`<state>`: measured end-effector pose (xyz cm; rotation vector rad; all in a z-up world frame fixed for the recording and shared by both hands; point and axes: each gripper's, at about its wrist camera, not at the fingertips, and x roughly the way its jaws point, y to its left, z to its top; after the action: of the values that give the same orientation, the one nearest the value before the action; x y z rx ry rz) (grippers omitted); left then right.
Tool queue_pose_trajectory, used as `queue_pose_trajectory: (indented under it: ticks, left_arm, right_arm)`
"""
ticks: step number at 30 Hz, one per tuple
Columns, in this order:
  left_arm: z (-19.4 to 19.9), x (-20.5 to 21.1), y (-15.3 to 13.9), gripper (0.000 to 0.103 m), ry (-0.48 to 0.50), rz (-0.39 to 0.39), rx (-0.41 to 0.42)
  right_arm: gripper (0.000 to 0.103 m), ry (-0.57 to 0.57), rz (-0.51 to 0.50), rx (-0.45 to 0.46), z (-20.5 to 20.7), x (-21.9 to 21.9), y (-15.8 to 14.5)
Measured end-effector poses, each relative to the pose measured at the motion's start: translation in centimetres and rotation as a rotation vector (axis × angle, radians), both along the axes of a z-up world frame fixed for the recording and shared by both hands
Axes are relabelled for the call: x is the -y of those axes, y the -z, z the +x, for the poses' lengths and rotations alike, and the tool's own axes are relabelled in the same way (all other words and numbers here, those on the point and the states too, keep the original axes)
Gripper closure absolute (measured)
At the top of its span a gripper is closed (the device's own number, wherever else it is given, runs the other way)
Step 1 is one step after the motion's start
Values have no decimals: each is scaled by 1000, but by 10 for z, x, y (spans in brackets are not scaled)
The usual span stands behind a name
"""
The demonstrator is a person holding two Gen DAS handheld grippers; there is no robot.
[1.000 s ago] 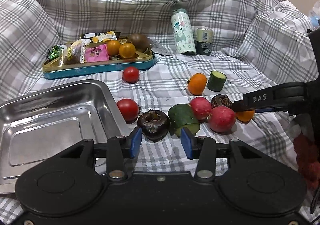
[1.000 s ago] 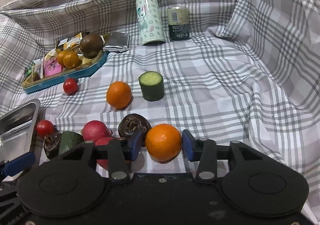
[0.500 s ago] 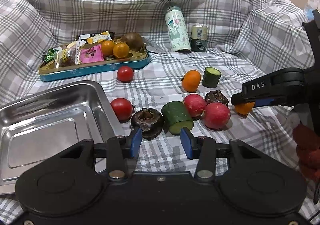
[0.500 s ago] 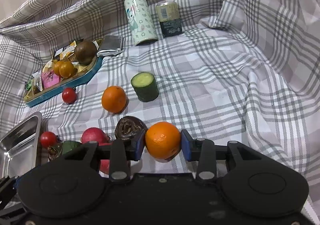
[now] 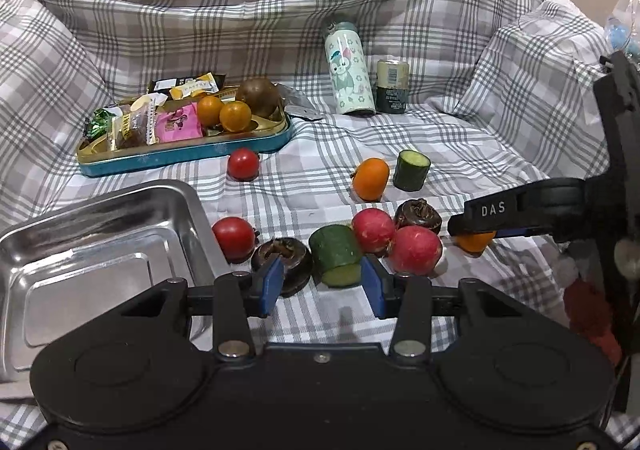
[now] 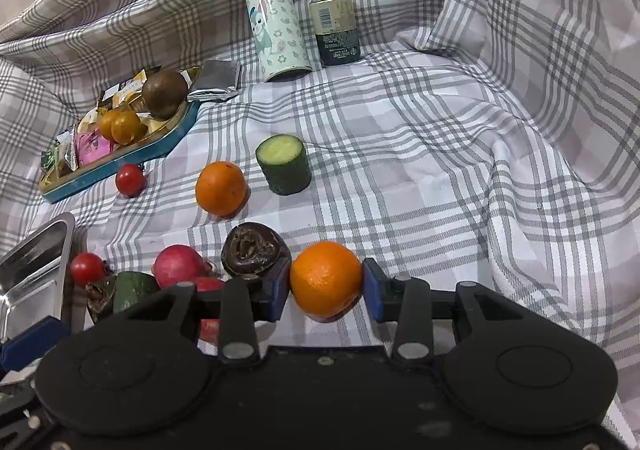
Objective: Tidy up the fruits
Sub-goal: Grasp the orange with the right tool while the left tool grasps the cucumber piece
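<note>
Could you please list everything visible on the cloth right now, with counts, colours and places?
oranges: 2 loose, orange; one in right gripper, one mid-cloth
tomatoes: 2, red; by tin, by tray
radishes: 2, pink-red; front cluster
cucumber pieces: 2, green; mid-cloth, front
dark fruits: 2, brown-black; front cluster
tray: 1, steel; left
tin: 1, teal; holds snacks, small fruit
bottle: 1, pale green; back
can: 1, dark; beside bottle
left gripper: open
right gripper: shut on orange

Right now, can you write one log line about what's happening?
right gripper: shut on orange | left gripper: open, holding nothing | steel tray: no fruit inside
</note>
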<state>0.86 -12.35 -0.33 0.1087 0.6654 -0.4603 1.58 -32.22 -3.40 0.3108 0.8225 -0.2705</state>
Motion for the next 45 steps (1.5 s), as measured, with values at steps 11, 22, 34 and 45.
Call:
queue_pose_trajectory:
  ticks: [11,22,34,45]
  left_arm:
    - [19,24,10,51,-30,24,-54]
    - [21,40,20,51,-31,74,-45]
    - [26,43,23,53,-17,106,-42]
    - [24,24,11,58,-85,2,-15]
  right_arm:
    - [63,37,-36,108,-8,3,-11]
    - [63,39,2,126,-8,5,-13]
    - [63,21,8,137,-8,3,-13]
    - [63,0,20,174,-11,3,-16]
